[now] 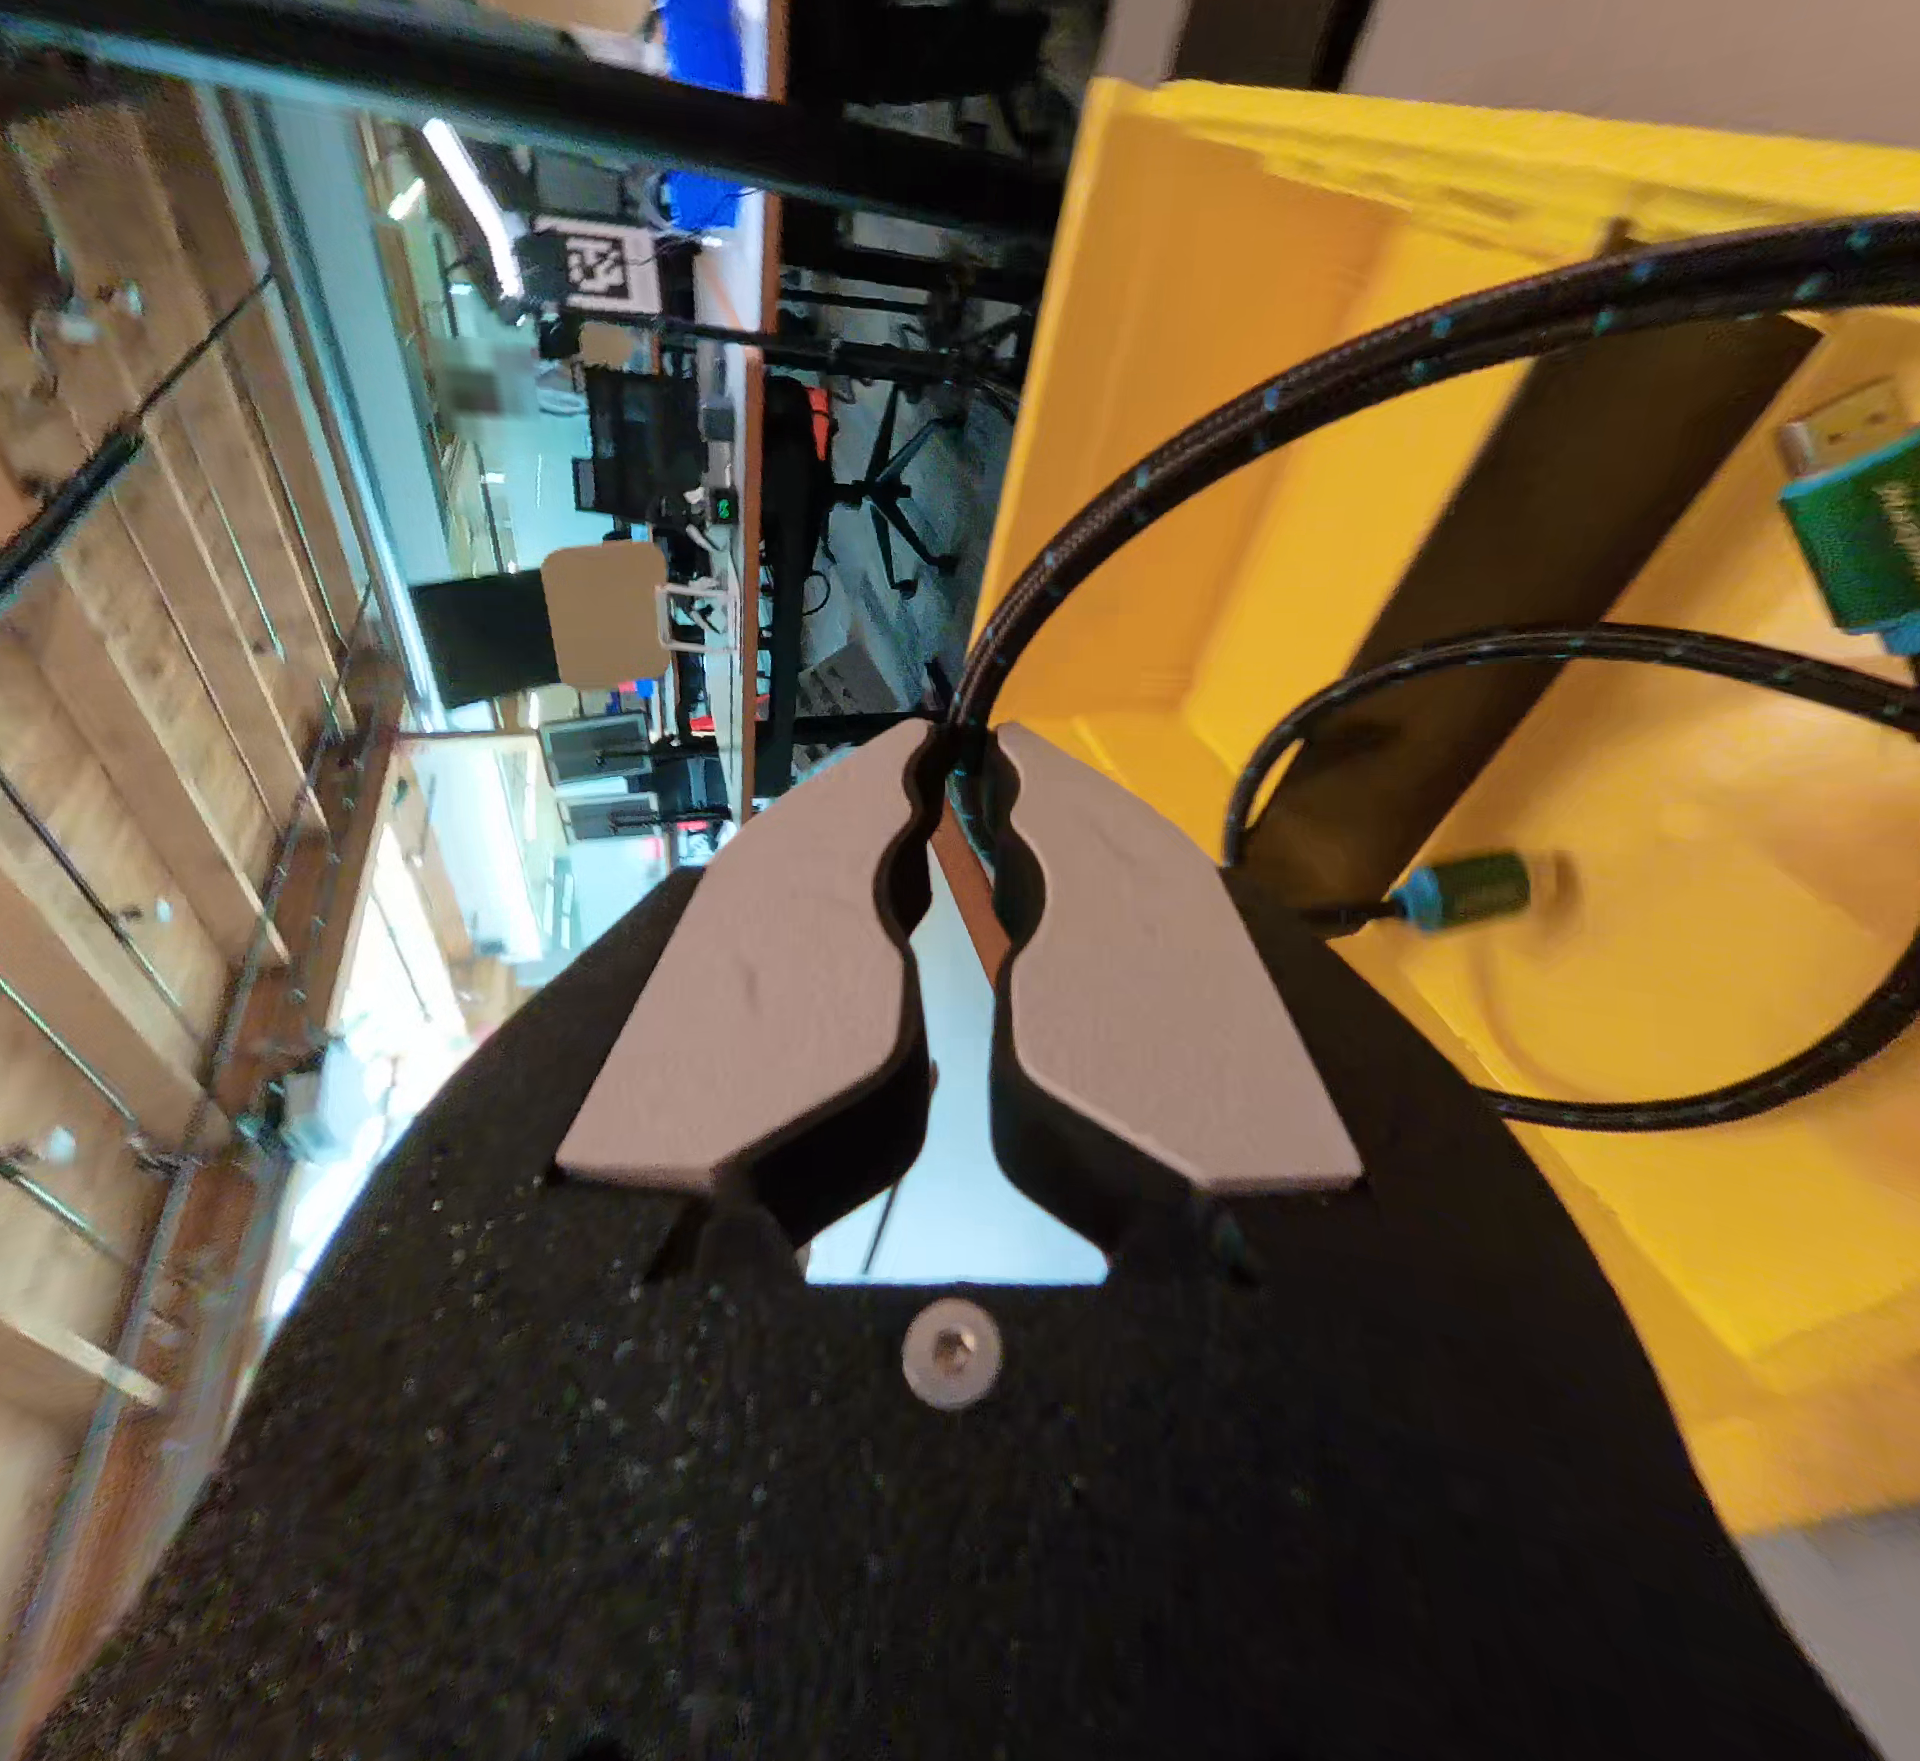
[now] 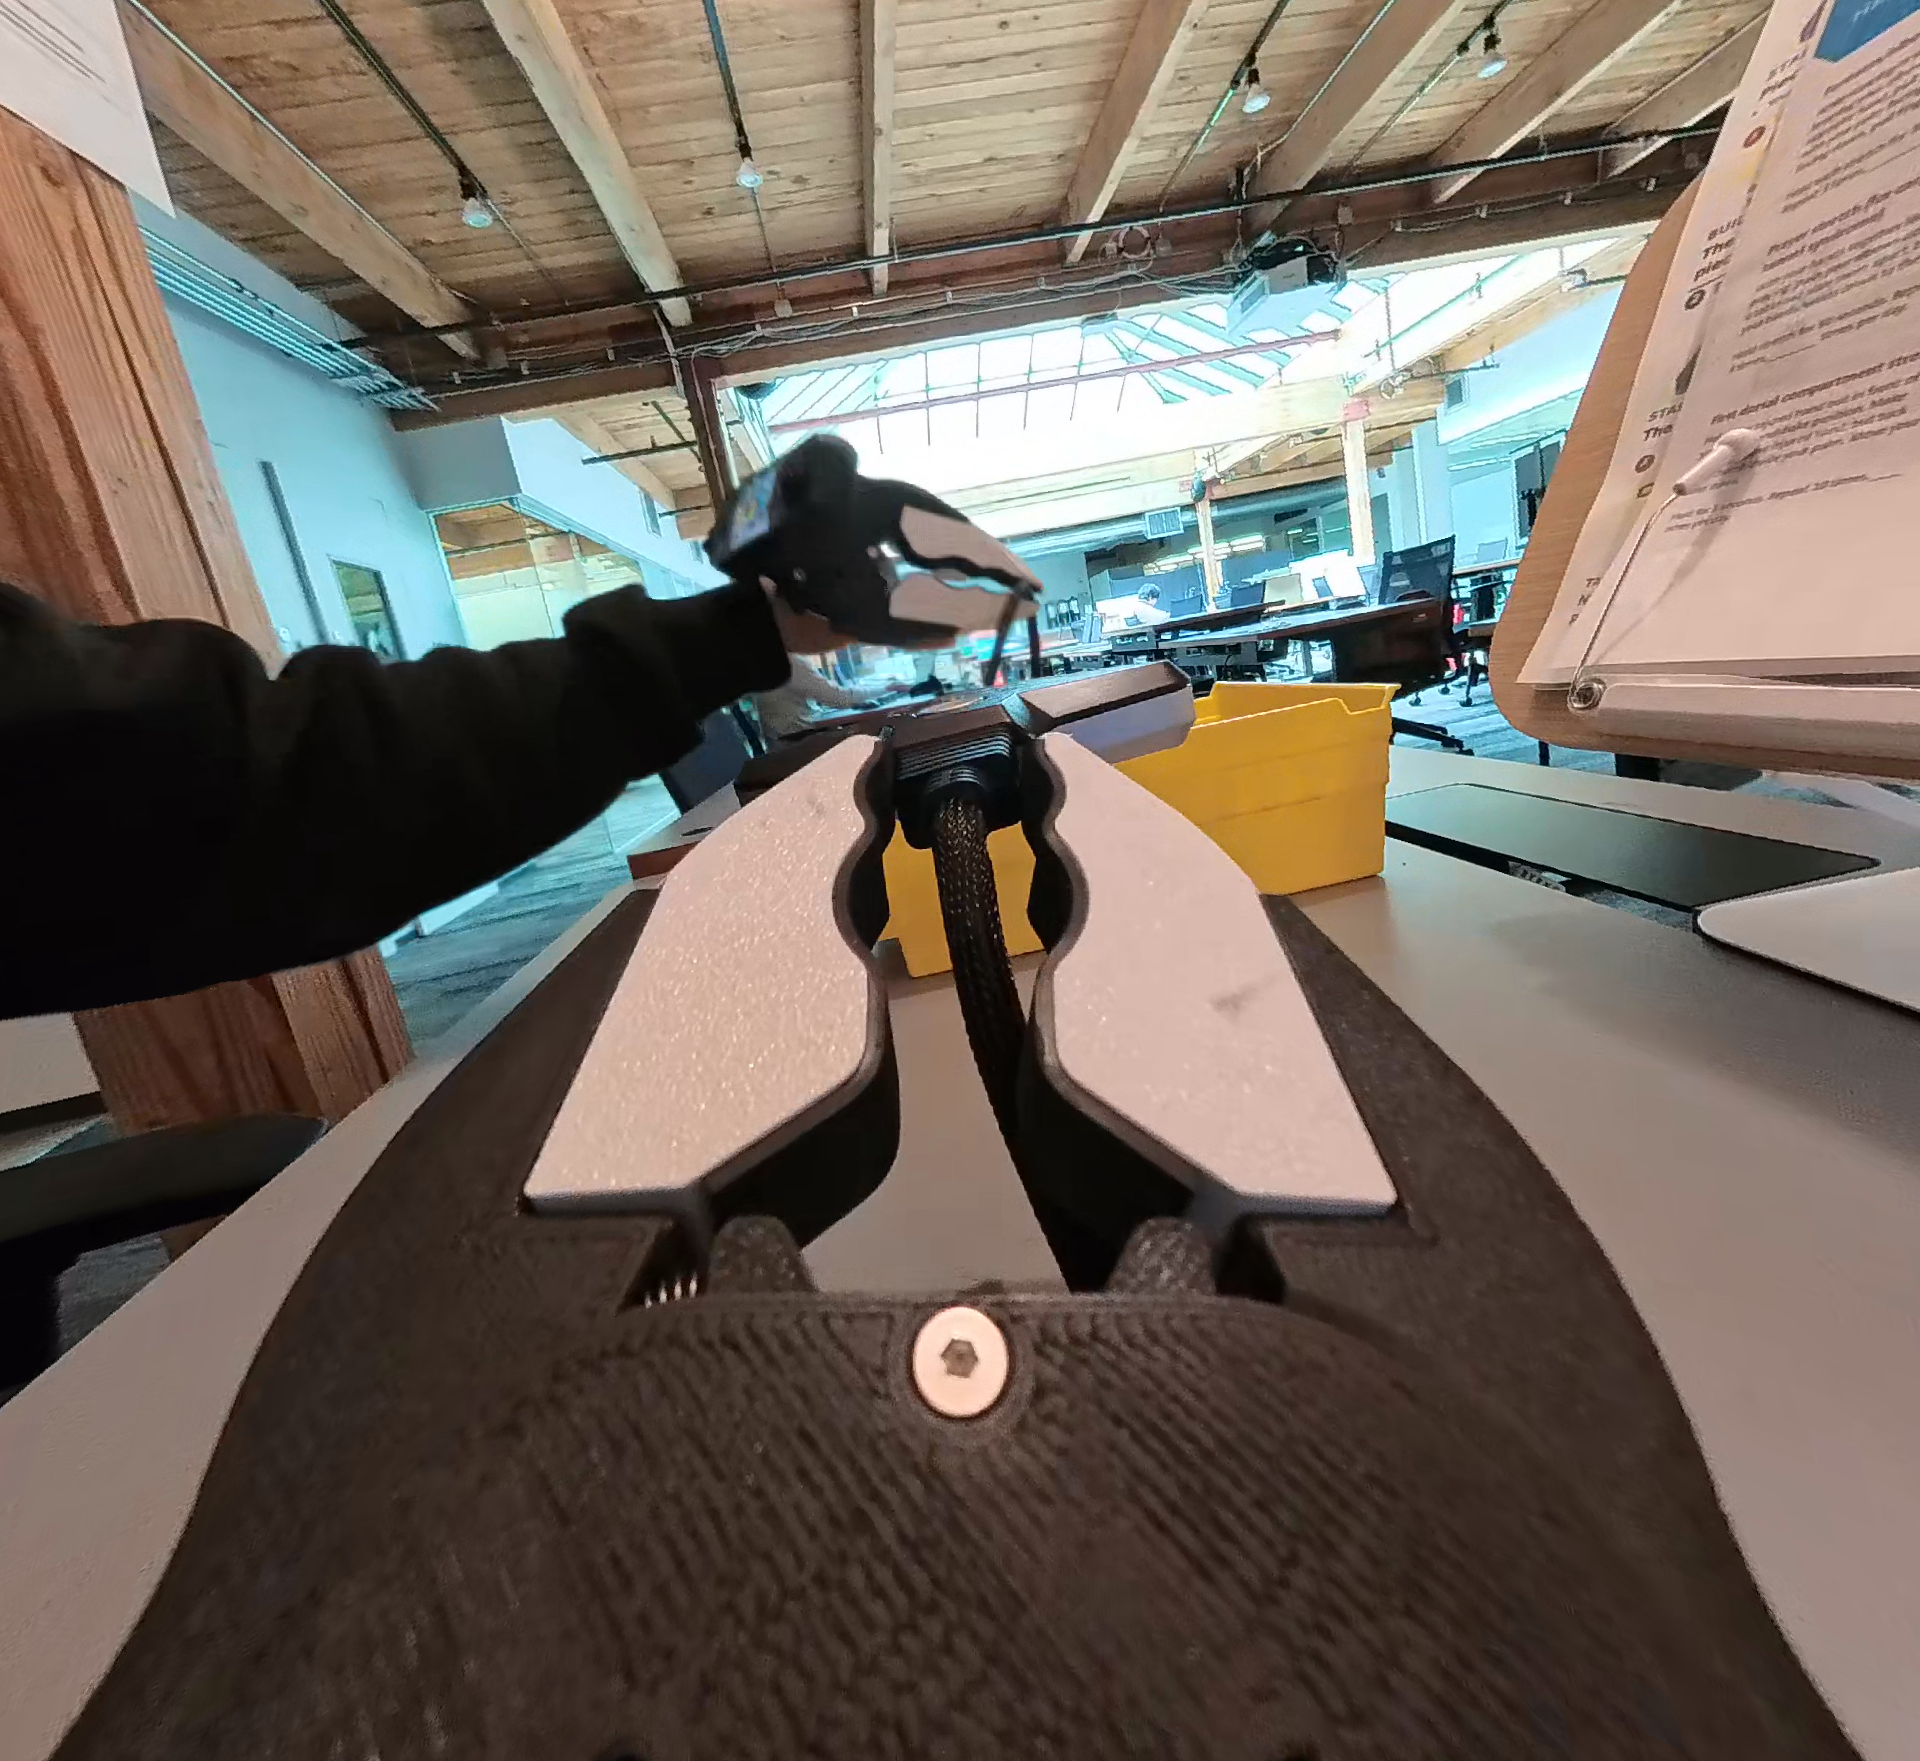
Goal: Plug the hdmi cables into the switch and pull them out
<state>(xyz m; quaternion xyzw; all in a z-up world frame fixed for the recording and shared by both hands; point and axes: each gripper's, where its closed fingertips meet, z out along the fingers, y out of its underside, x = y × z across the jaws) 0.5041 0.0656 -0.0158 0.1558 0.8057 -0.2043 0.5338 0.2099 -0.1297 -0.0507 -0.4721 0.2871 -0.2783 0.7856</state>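
Open office, timber ceiling, grey desk [image 2: 1558, 1140] with a yellow bin [image 2: 1278, 797] on it.

Right gripper [image 2: 956, 755] sits low over the desk. Jaws nearly closed, clamped on the black plug [image 2: 951, 761] of a braided cable [image 2: 971, 942] that runs back between the fingers. Just past the plug is a dark flat box with a grey edge, probably the switch [image 2: 1101, 703]. Plug looks touching or seated in it; can't tell how deep.

Left gripper [image 1: 961, 740] is up in the air near the bin, rolled sideways. Jaws almost shut, pinching a second braided cable [image 1: 1247, 423] right at the tips, on the cord and not on a plug. That cable loops into the bin. A green plug [image 1: 1860, 537] with a metal tip hangs at the right edge; another green end [image 1: 1475, 890] lies on the bin floor beside a dark divider [image 1: 1538, 589].

Judgement: mid-cycle on one cable, either at insertion or about to pull; frames don't say which. Next move needs a straight push or pull along the port axis, no twisting. Left likely needs to regrip at the plug body before it can aim at a port. Risk: the switch sliding on the desk.
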